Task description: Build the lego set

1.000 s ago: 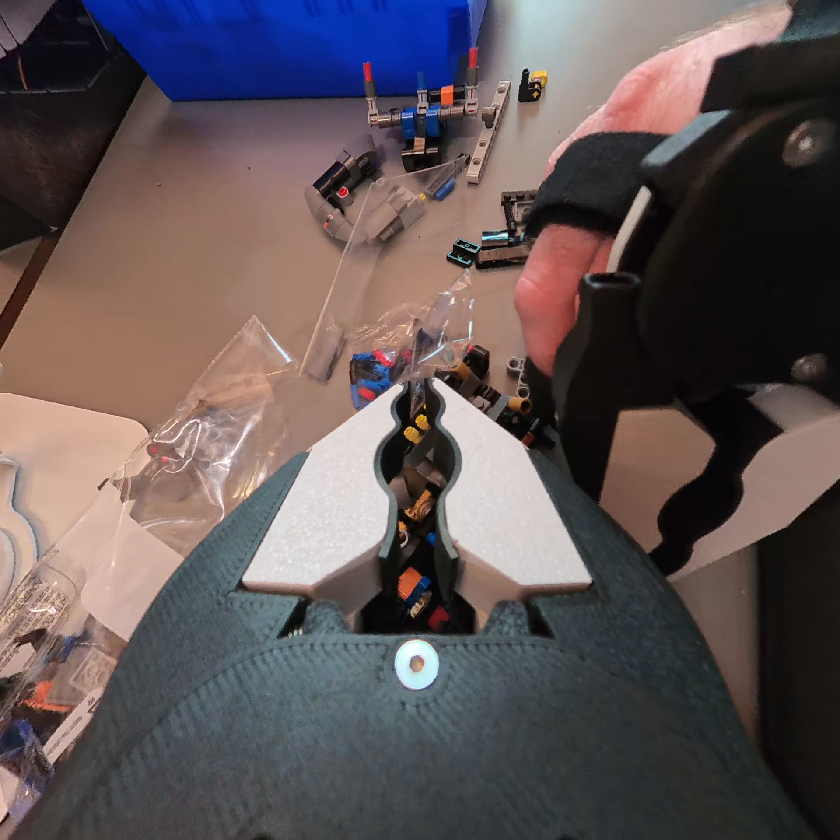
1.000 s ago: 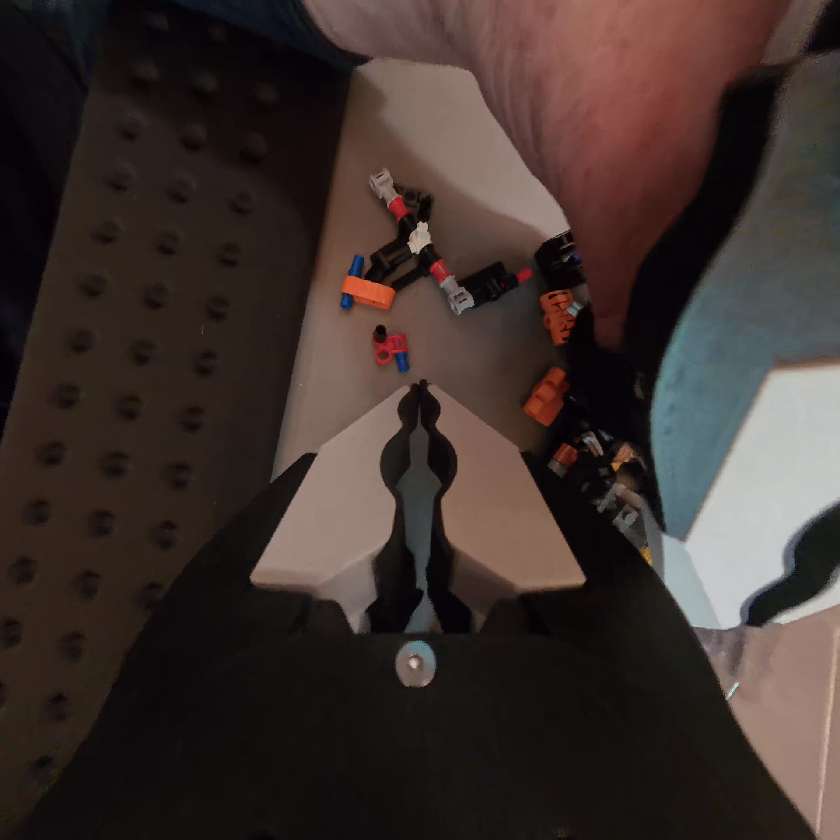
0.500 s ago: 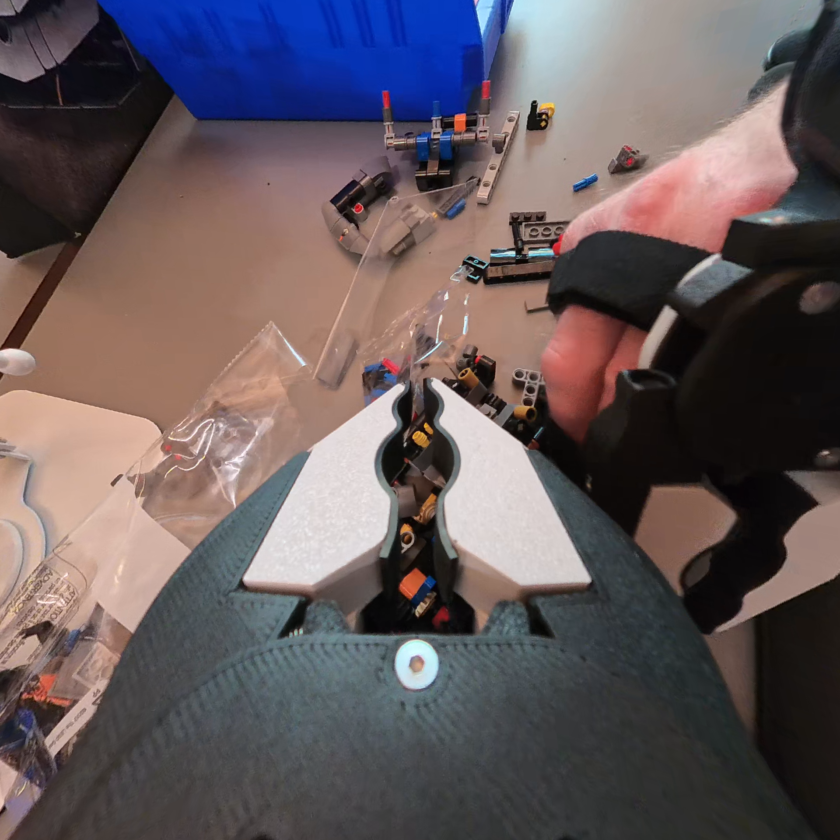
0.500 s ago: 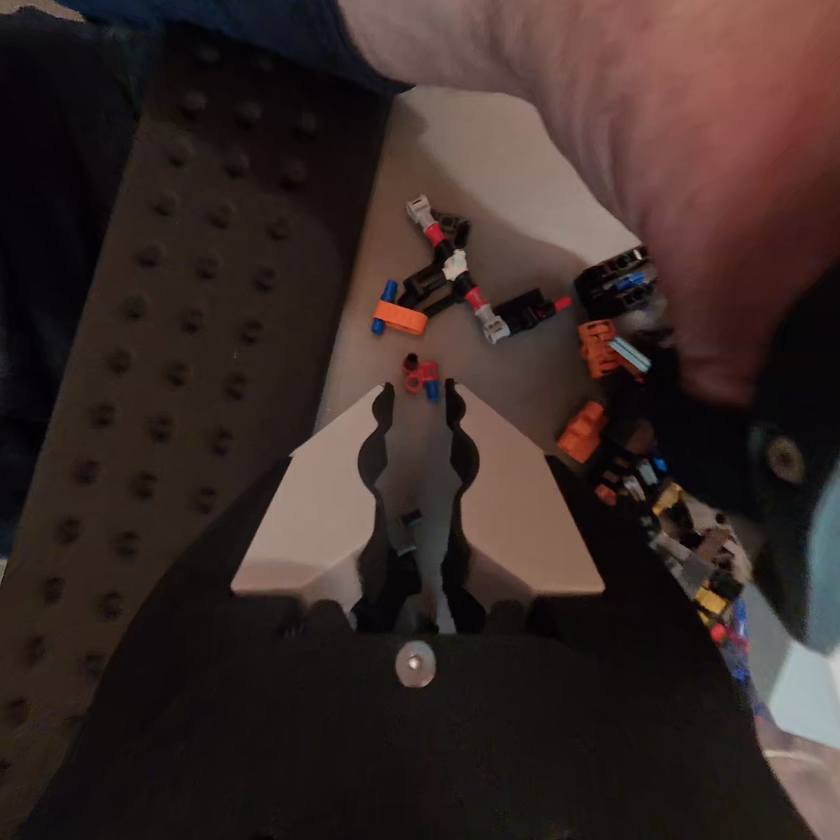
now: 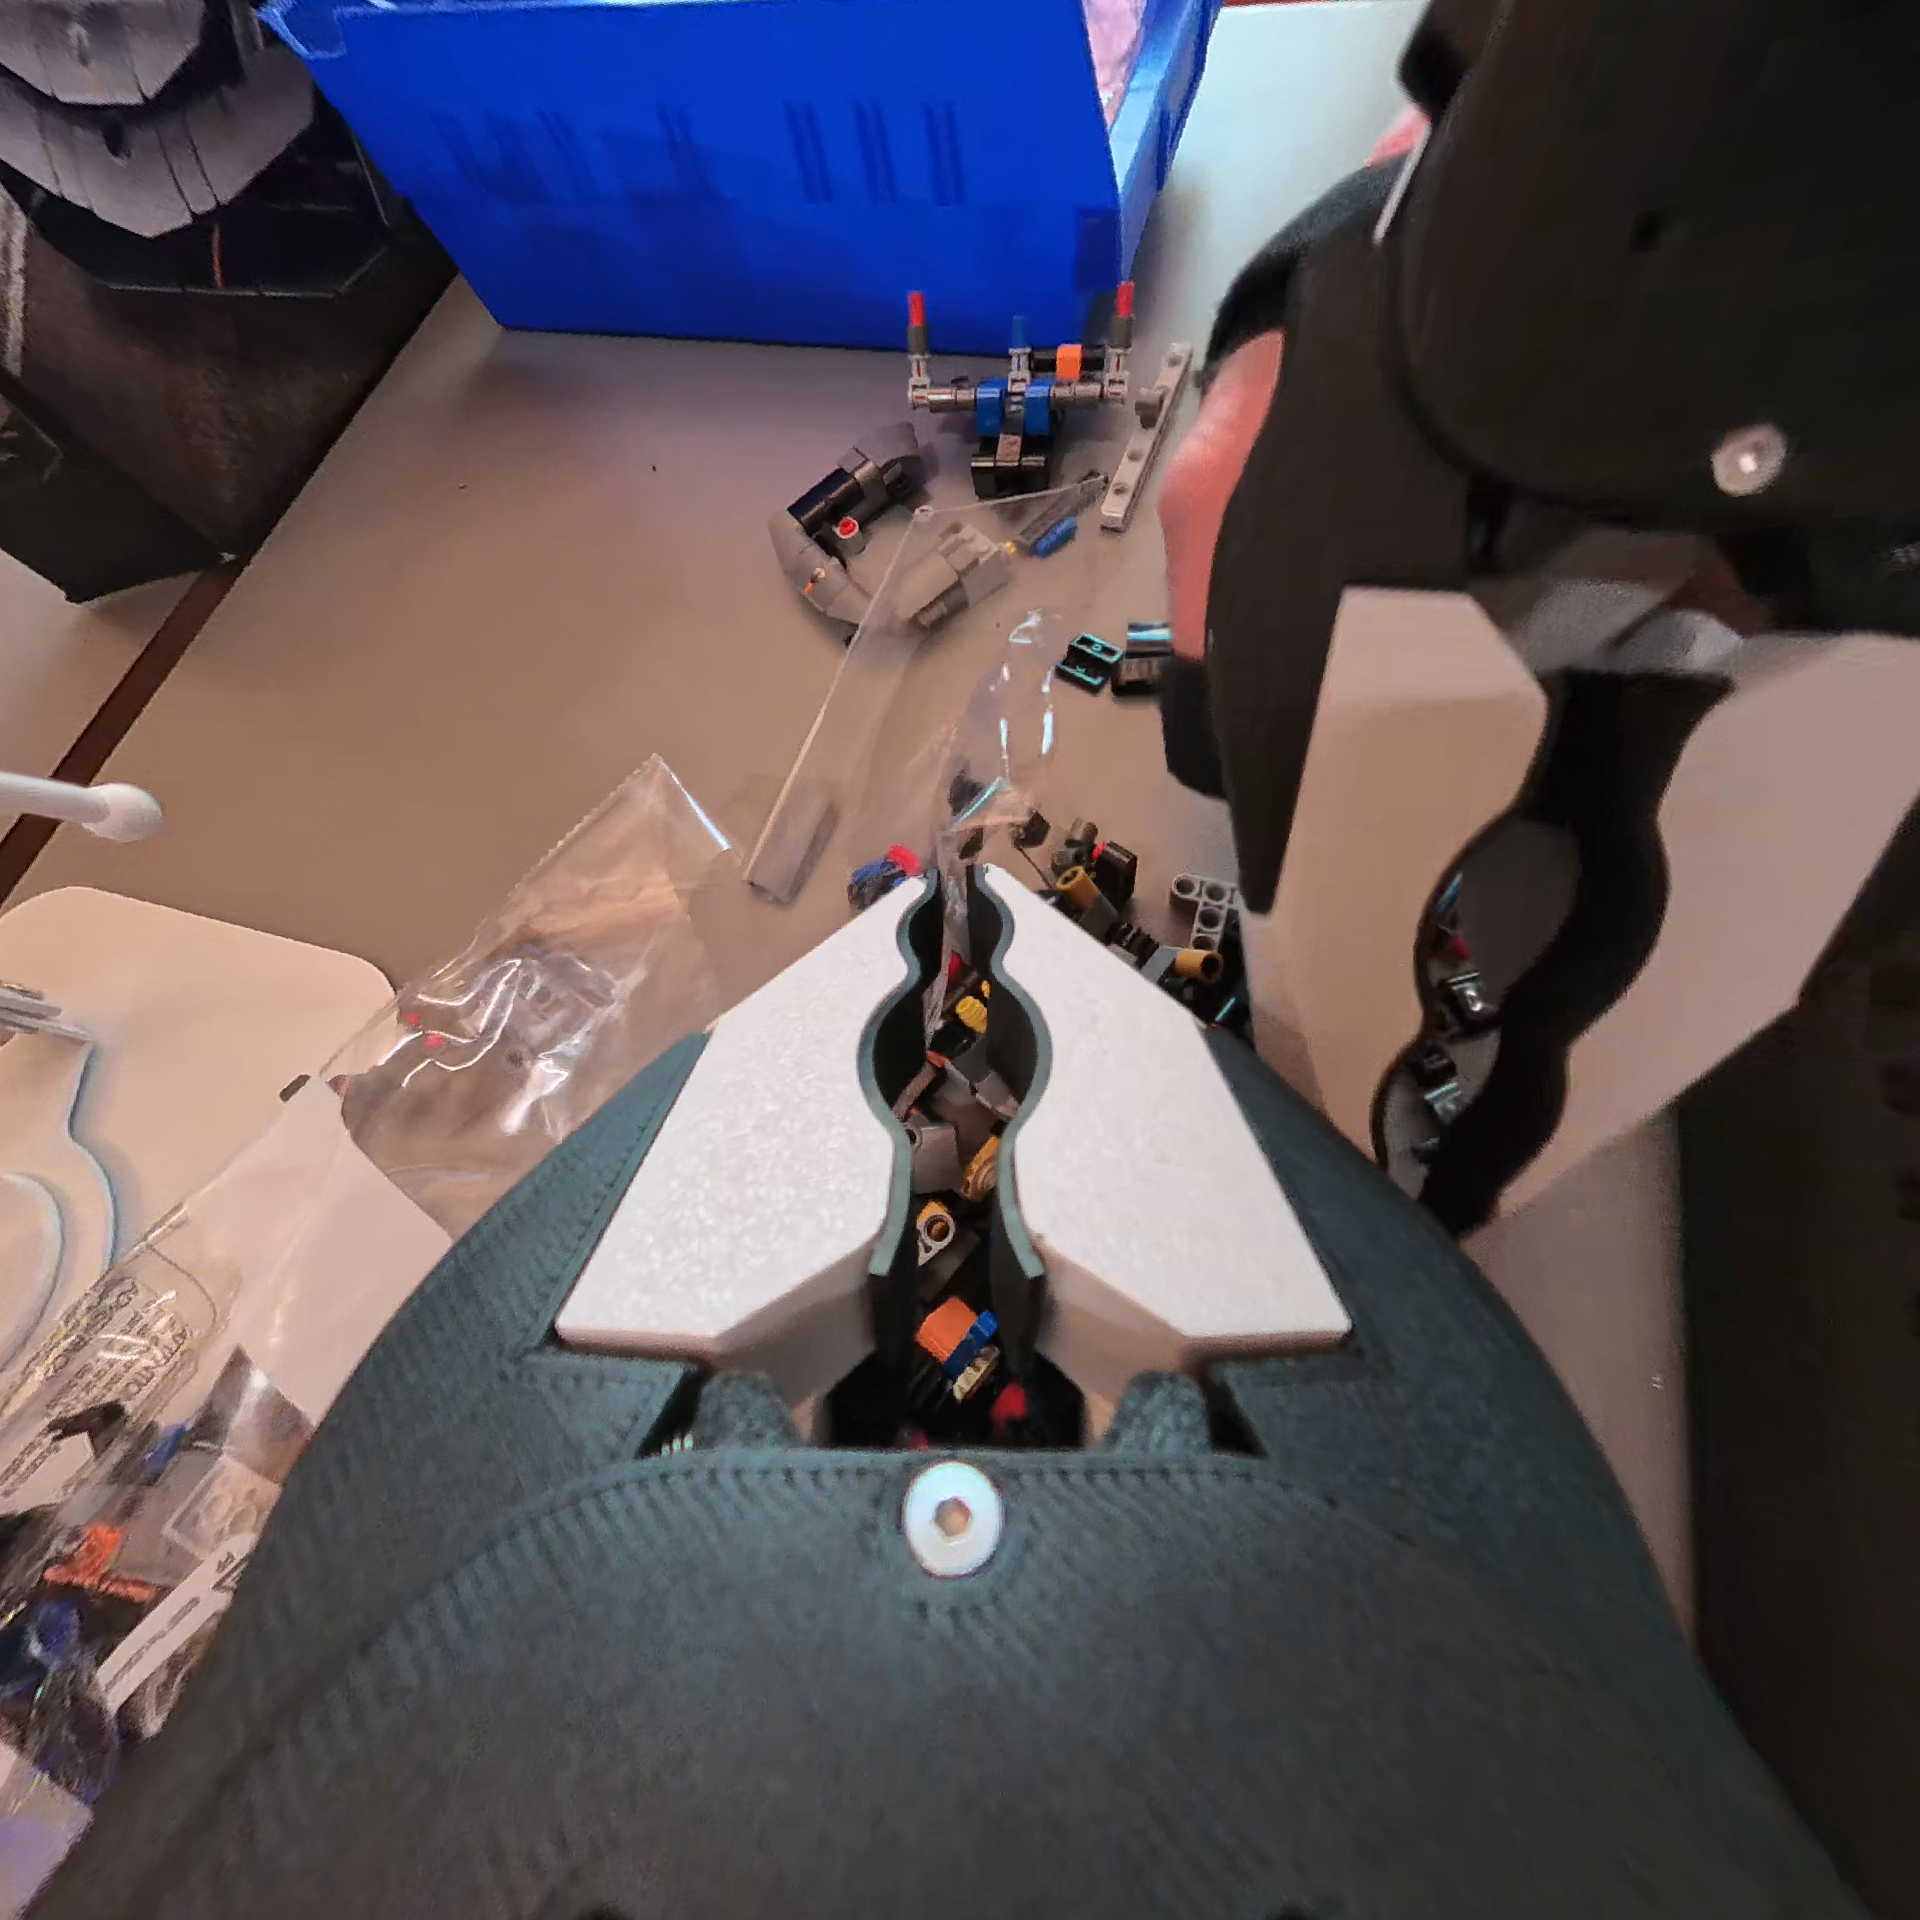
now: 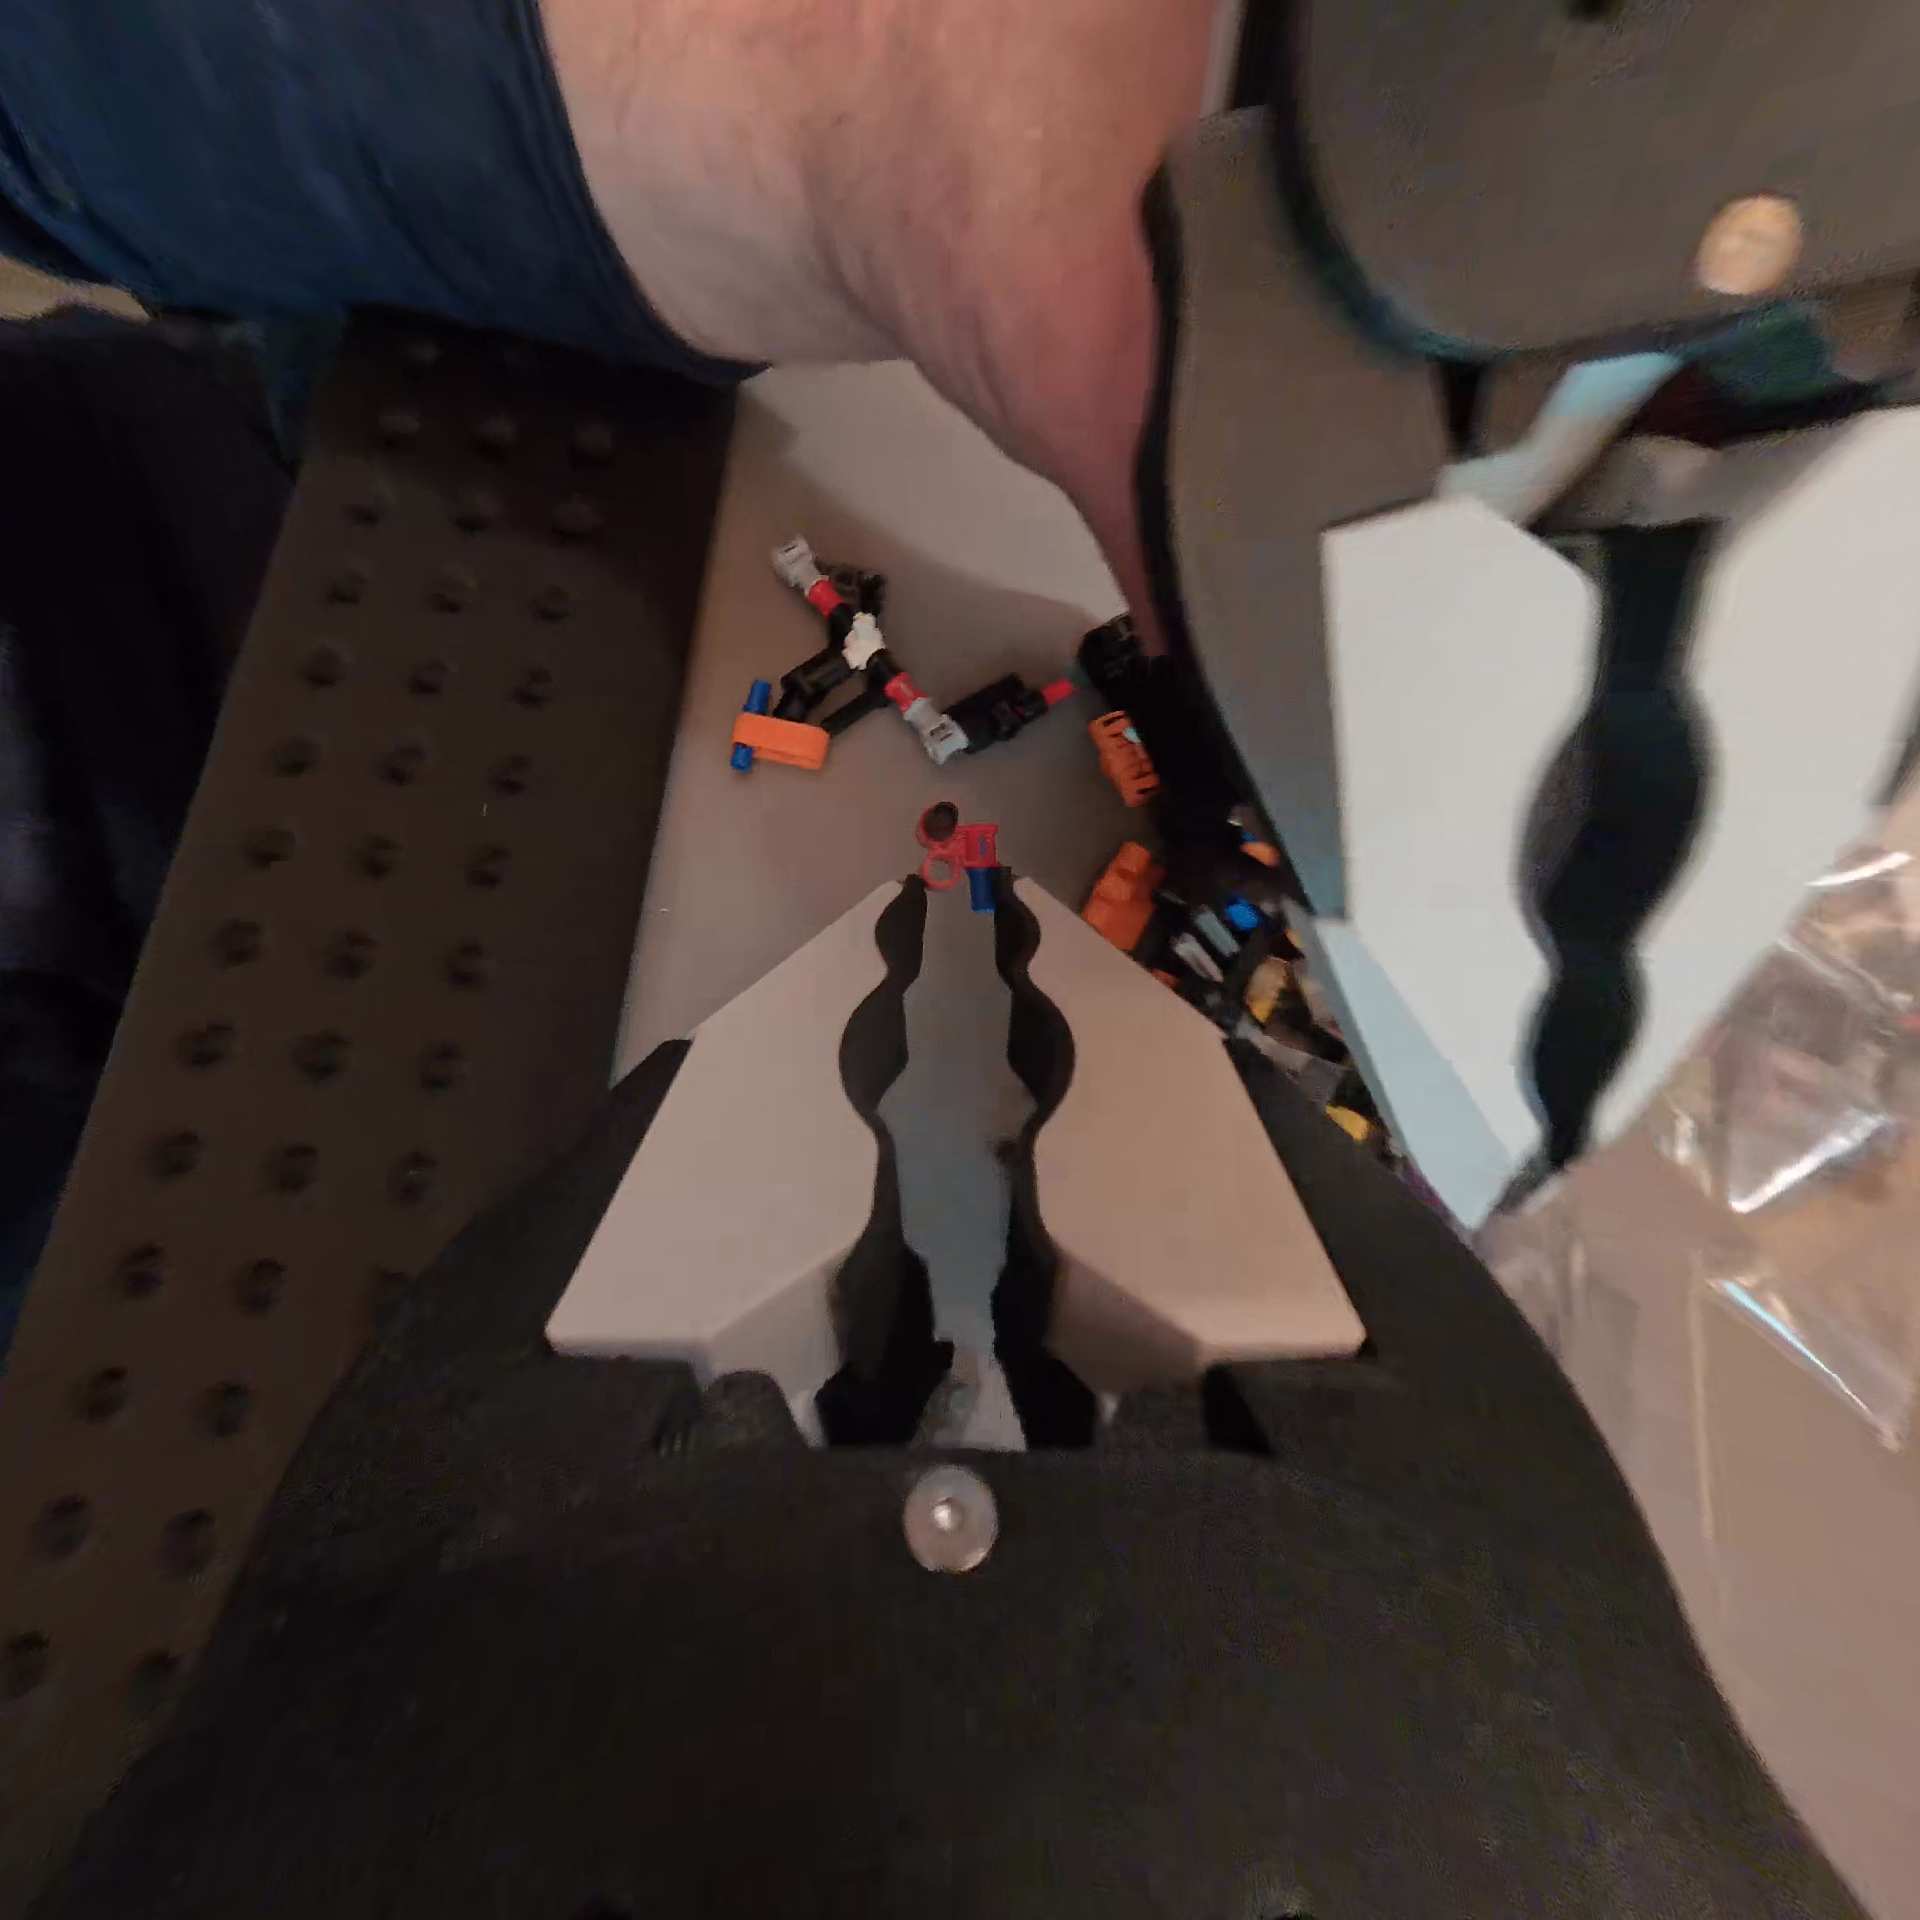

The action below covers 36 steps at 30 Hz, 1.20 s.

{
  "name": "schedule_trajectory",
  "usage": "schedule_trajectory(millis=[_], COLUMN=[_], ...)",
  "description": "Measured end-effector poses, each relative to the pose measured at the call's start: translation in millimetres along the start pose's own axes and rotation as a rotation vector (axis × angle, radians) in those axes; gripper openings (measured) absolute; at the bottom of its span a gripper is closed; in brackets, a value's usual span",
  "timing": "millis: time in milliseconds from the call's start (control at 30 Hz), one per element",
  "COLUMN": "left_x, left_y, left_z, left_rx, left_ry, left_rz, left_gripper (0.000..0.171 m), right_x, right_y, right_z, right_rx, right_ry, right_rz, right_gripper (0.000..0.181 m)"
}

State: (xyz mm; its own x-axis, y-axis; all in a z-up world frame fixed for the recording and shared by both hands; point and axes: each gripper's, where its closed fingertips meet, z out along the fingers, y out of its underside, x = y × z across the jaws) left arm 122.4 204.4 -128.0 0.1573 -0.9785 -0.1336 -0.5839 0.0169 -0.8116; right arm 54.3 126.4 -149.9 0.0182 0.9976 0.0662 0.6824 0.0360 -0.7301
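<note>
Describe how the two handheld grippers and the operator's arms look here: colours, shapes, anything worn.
Both are alike: the left gripper has a dark ribbed printed body, a silver screw in the centre, and two pale grey wedge fingers lined with wavy black pads. The right gripper repeats this in black. A black strap crosses the hand holding it. The other arm wears a blue sleeve.

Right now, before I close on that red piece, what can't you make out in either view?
- Left gripper: fingertips nearly together at a clear bag; a pinch can't be confirmed.
- Loose pile, right view: mostly hidden behind the left gripper, and blurred.
- Red piece: too small and soft to tell its parts.
- Printed bag, left view: cut off by the edge.
</note>
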Motion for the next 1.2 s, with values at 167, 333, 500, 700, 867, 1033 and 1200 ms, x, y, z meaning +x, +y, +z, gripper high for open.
schedule_trajectory(millis=[167, 333, 500, 700, 867, 1033, 1200], left_x=[-4.5, -19.8, -9.8, -1.2, 2.1, 2.7, 0.0], left_y=[-4.1, -17.6, -33.1, -31.8, -28.7, -26.7, -27.5], left_z=[-8.4, -36.2, -48.5, -44.6, -41.5, -40.0, -48.2], left_rx=[0.033, 0.173, 0.294, 0.272, 0.243, 0.231, 0.248], left_ry=[-0.006, 0.001, 0.121, 0.156, 0.153, 0.157, 0.158], left_rz=[-0.017, -0.123, -0.189, -0.167, -0.136, -0.137, -0.143], left_gripper=[0.001, 0.002, 0.005, 0.009, 0.008, 0.007, 0.008], right_x=[16.6, 33.3, 45.6, 51.1, 51.5, 50.3, 52.6], right_y=[-9.0, -15.1, -20.7, -25.3, -25.6, -22.6, -23.1], right_z=[-24.2, -43.7, -59.6, -71.6, -74.1, -70.7, -75.7], right_rx=[0.106, 0.200, 0.280, 0.345, 0.363, 0.336, 0.350], right_ry=[0.057, 0.114, 0.163, 0.177, 0.166, 0.164, 0.176], right_rz=[0.035, 0.083, 0.116, 0.142, 0.154, 0.147, 0.153], right_gripper=[0.011, 0.010, 0.009, 0.008, 0.000, 0.000, 0.000])
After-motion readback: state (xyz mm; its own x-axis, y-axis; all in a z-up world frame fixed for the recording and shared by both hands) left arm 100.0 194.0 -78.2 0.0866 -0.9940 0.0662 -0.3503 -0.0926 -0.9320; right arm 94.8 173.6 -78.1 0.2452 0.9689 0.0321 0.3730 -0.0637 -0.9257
